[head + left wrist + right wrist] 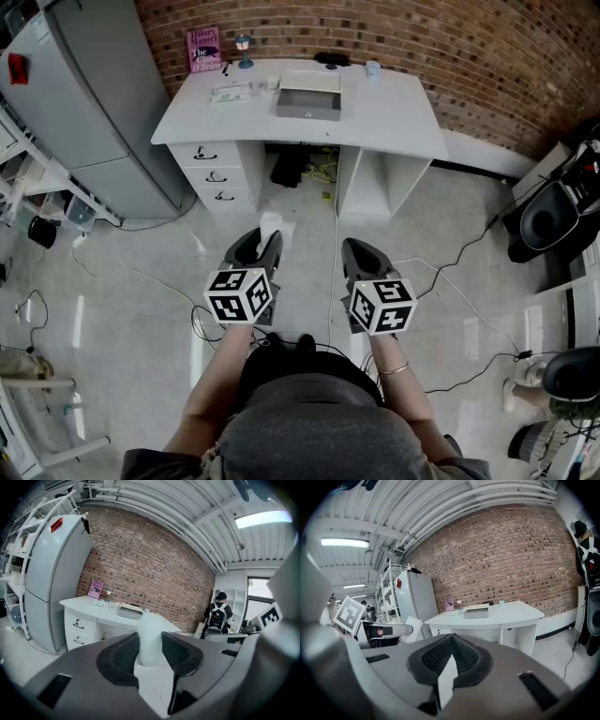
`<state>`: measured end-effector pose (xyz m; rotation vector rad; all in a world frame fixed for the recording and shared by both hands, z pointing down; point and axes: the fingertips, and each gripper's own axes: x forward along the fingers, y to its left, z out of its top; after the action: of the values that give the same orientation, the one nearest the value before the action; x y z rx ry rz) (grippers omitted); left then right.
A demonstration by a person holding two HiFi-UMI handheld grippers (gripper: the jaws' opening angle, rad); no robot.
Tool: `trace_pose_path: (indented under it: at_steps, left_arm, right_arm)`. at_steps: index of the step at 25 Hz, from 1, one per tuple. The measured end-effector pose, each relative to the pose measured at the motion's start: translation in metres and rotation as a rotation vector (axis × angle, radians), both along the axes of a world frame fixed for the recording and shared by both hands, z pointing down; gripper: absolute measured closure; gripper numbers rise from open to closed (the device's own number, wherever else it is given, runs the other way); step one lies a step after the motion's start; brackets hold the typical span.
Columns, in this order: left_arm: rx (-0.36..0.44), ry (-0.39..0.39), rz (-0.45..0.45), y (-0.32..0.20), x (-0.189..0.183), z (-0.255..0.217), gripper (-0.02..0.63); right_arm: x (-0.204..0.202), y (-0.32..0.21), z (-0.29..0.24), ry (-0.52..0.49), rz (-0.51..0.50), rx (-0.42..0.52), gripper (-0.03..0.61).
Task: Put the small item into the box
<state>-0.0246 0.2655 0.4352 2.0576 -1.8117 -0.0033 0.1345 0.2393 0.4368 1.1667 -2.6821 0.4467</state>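
Left claw (150, 637) pinches small item (146, 620) between jaws.

Side by side, tilted slightly downward: the left tool (259, 246) clamps a small white item (270, 223); the right tool (357, 253) is closed and empty.

I saw the desk (394, 122) backed against the brick wall (469, 47). The box (307, 98) sat on the desk, behind its middle. The book (204, 49) stood at the desk's back left corner, and the fridge (94, 103) stood left of the desk. Well in front of the desk, my left gripper (259, 242) gripped the small item (270, 223) between its jaws, with the right gripper (359, 251) beside it.
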Motion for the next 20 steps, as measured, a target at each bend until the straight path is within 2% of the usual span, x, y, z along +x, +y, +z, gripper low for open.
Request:
trace_pose_path:
  at_steps: [11,20]
  left_arm:
    - [-0.008,-0.007,-0.019,-0.004,0.002,0.002,0.446]
    - [-0.002,-0.003,-0.033,-0.016,-0.009,0.001,0.446]
  right_arm:
    - [0.008,-0.003,0.004,-0.038,-0.014,-0.022,0.572]
    - [0.004,-0.016,0.007,-0.057,0.003,-0.043,0.572]
